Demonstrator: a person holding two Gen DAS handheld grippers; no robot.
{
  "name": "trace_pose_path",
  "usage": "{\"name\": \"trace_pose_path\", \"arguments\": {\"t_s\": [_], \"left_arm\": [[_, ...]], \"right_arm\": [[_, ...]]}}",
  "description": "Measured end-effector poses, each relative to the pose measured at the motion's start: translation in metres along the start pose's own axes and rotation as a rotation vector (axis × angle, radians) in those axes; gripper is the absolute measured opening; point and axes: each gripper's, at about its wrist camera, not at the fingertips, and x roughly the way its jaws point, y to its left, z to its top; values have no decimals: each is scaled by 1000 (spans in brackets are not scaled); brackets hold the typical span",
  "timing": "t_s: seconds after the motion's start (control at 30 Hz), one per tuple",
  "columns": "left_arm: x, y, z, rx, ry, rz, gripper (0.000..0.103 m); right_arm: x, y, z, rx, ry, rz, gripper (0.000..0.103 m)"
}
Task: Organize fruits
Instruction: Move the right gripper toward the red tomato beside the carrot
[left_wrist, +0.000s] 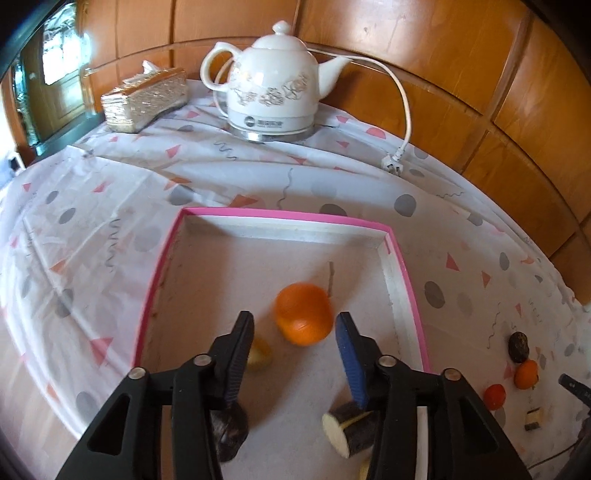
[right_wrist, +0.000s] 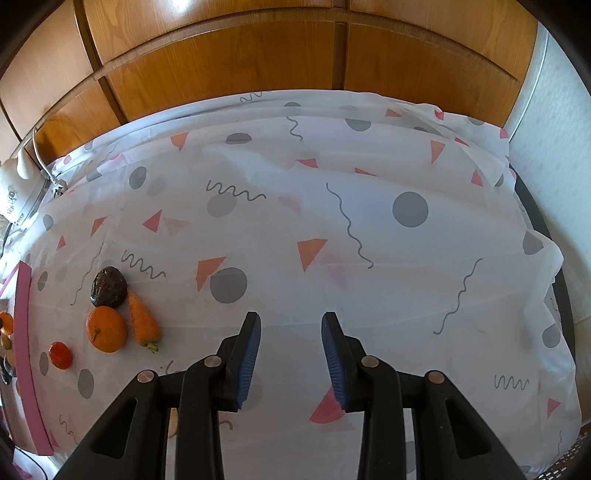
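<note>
Left gripper: jaws apart, holding nothing.
Orange: lies in the pink tray, just past the jaws. Looks round, smooth, rolly; grab its middle.
Right gripper: jaws apart, holding nothing, right of tray.

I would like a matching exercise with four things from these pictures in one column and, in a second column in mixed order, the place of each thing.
Things
1. orange ball
2. carrot
3. teapot
4. tissue box

Places
A. on the cloth at the back, beside the plug and its cord
B. inside the pink-rimmed tray
C. on the cloth outside the tray, next to a dark wrinkled fruit
D. at the far left corner of the table

Pairs: 1-B, 2-C, 3-A, 4-D
</note>
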Motion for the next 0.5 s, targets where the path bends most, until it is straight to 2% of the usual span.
{"name": "trace_pose_path", "arguments": {"t_s": [0.5], "left_arm": [[-58, 7, -36, -6, -80, 8, 54]], "right_arm": [[-3, 5, -2, -16, -11, 24, 34]]}}
